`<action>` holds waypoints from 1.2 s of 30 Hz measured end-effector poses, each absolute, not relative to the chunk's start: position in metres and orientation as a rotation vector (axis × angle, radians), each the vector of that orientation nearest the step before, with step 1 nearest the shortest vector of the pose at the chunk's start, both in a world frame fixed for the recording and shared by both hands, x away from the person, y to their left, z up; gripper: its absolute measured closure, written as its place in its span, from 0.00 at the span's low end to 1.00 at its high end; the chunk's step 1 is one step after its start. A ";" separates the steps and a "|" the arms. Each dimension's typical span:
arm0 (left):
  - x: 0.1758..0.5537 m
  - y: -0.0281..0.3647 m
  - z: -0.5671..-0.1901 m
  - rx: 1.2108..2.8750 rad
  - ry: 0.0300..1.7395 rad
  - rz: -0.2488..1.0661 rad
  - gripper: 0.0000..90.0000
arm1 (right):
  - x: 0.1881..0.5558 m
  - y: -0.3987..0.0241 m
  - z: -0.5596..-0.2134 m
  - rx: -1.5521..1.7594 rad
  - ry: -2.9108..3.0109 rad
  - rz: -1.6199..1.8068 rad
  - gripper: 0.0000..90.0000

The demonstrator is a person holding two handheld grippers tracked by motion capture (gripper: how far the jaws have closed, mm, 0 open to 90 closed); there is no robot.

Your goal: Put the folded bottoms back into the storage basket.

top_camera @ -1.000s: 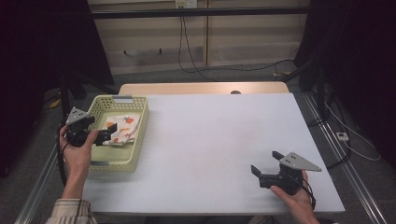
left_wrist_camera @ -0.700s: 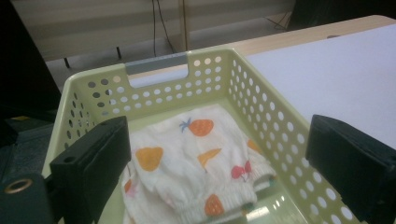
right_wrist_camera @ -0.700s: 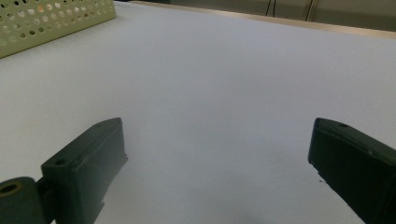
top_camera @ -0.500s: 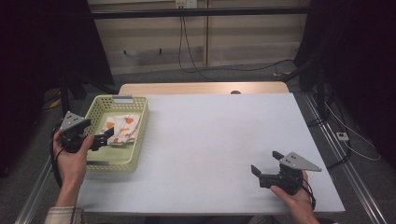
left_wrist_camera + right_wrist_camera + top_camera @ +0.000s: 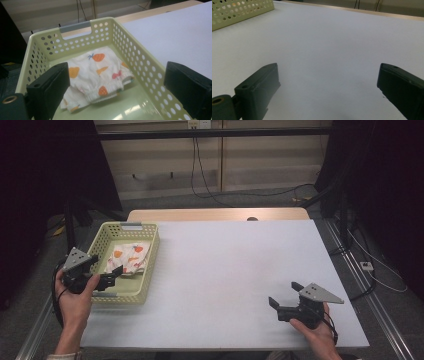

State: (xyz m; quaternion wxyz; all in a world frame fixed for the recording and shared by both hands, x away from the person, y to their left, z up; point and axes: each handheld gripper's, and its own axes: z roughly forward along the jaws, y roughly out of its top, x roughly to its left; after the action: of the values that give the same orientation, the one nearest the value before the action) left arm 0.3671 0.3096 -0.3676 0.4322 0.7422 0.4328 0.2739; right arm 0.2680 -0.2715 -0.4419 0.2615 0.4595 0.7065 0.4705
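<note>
- A folded white cloth (image 5: 96,75) with orange fruit prints is lying on the floor of a pale green basket (image 5: 150,251), towards the basket's far half and a little left of centre in the left gripper view.
- The basket is sitting at the left edge of the white table (image 5: 235,265); its walls are full of holes and a grey handle strip is showing at the far end.
- The left gripper (image 5: 114,276) is hovering at the basket's near end with its jaws spread wide and nothing between them, pointing at the cloth from just short of it.
- The right gripper (image 5: 284,301) is resting low over bare table near the front right, well apart from the basket, with its jaws also spread and holding nothing.
- Risk, as I judge it: the left jaws are looking wider than the gap between cloth and basket wall, so one jaw could be catching the rim or a hole on the way down and be dragging the basket.
- A shallow pinch could be lifting only the top layer, so the cloth would be unfolding or slipping back.
</note>
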 end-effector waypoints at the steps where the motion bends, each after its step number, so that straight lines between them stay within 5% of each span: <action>1: 0.365 0.310 -0.368 1.847 1.080 0.687 0.08 | 0.268 -0.272 -0.442 1.244 1.911 1.273 0.05; 36: 0.337 0.285 -0.371 1.843 0.992 0.668 0.10 | 0.268 -0.272 -0.442 1.242 1.912 1.270 0.05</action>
State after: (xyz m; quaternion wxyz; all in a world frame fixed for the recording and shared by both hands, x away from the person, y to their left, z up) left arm 0.3366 0.2852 -0.3707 0.4552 0.7470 0.4020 0.2707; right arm 0.2679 -0.2715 -0.4422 0.2625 0.4592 0.7069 0.4696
